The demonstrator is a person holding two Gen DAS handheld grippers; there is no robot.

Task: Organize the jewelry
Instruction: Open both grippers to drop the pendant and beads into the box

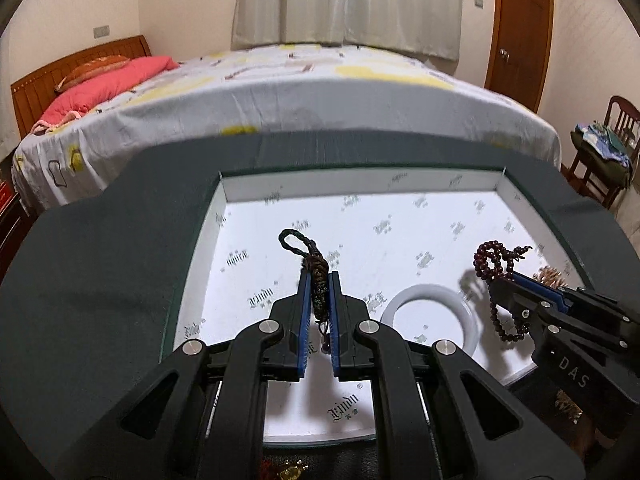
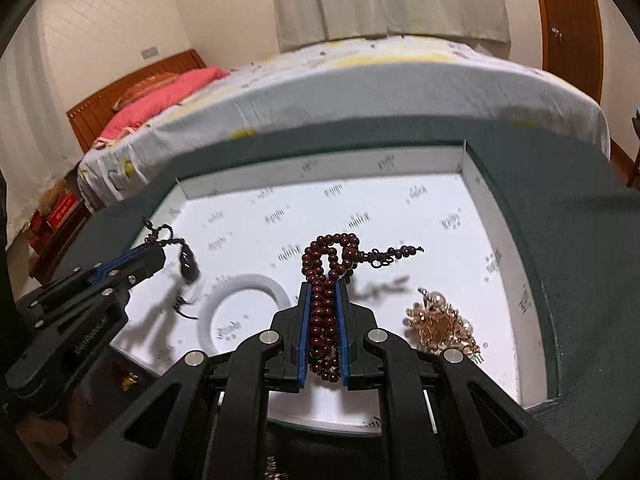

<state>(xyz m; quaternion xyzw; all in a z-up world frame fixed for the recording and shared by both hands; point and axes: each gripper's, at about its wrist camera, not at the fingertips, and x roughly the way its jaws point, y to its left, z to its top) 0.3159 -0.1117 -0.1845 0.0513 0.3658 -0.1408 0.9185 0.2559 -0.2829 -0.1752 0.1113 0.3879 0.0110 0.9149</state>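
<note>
Left gripper (image 1: 319, 280): black plastic arms with blue ribbed pads, clamped tight on a braided cord charm (image 1: 318, 284); dark green loop jutting past the fingertips, a thin tail hanging below.
Right gripper (image 2: 324, 292): same black-and-blue build, closed on a dark red bead strand (image 2: 326, 280); round glossy beads bunched between the pads, a loop and a knotted tassel end sticking out to the right.
Box (image 2: 494, 216): shallow, rectangular, white paper lining with low white walls, set in a wide dark grey felt-like border; both held pieces hanging over its floor.
White bangle (image 1: 430, 320): smooth, thick, matte ring, flat on the lining between the two grippers.
Gold cluster (image 2: 444, 324): tangled heap of gold-coloured chain and pale pearly beads, on the lining at the right of the bead strand.
Writing: lining printed all over with a repeated grey gothic-letter logo, not clearly legible; "DAS" moulded on the right gripper's body as seen from the left wrist; further lettering on the left gripper's side too blurred to read.
Backdrop: bed (image 1: 280, 100) with white patterned sheet and pink quilt, wooden headboard, pale curtains, brown wooden door.
</note>
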